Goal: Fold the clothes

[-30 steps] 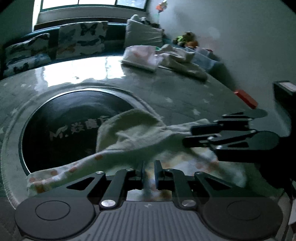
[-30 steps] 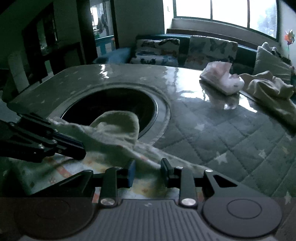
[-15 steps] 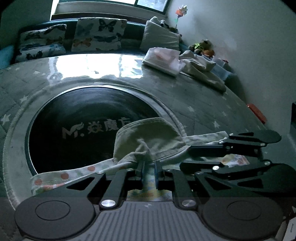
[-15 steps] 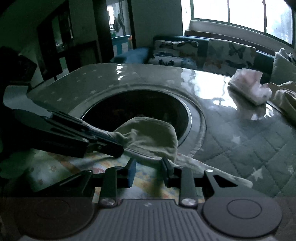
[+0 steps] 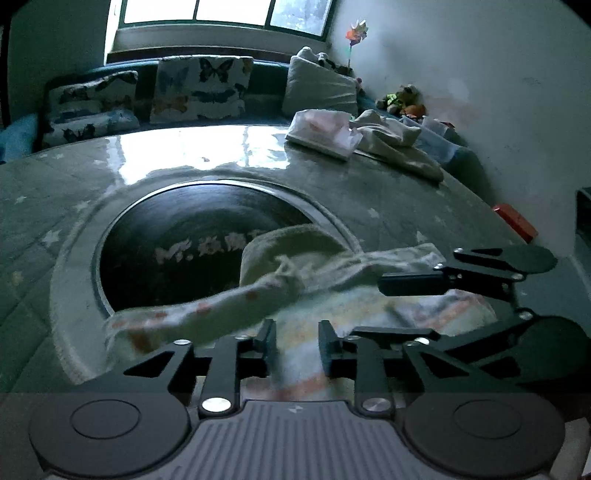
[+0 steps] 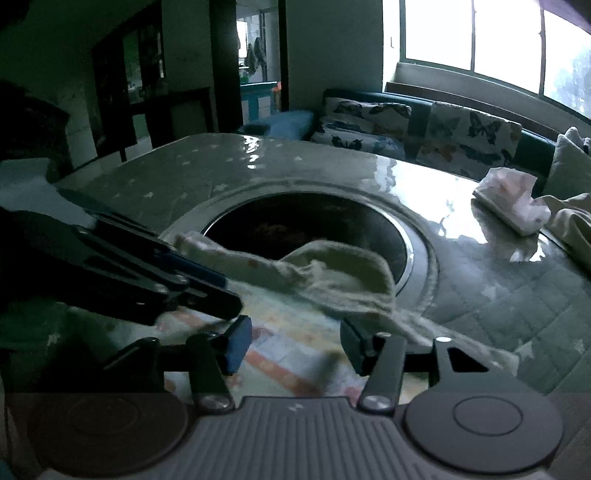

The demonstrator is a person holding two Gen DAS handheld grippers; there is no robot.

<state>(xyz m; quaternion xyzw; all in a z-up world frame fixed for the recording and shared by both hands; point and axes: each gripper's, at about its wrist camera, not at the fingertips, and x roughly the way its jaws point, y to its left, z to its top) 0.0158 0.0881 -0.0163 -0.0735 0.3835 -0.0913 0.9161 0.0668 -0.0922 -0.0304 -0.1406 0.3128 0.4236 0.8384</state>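
Nearest, both the left gripper (image 5: 293, 341) and right gripper (image 6: 295, 341) are opening, their fingers released above the small garment (image 5: 295, 291), which lies half-folded at the table's (image 5: 388, 206) near edge, overlapping its dark round inset (image 5: 177, 251). Smoothing remains. Farther off sit a folded pile (image 5: 321, 133) and loose clothes (image 5: 395, 144).

Dim room: bright window (image 5: 225, 14) above a sofa (image 6: 417, 110) with butterfly cushions (image 5: 201, 88); white wall (image 5: 480, 74).
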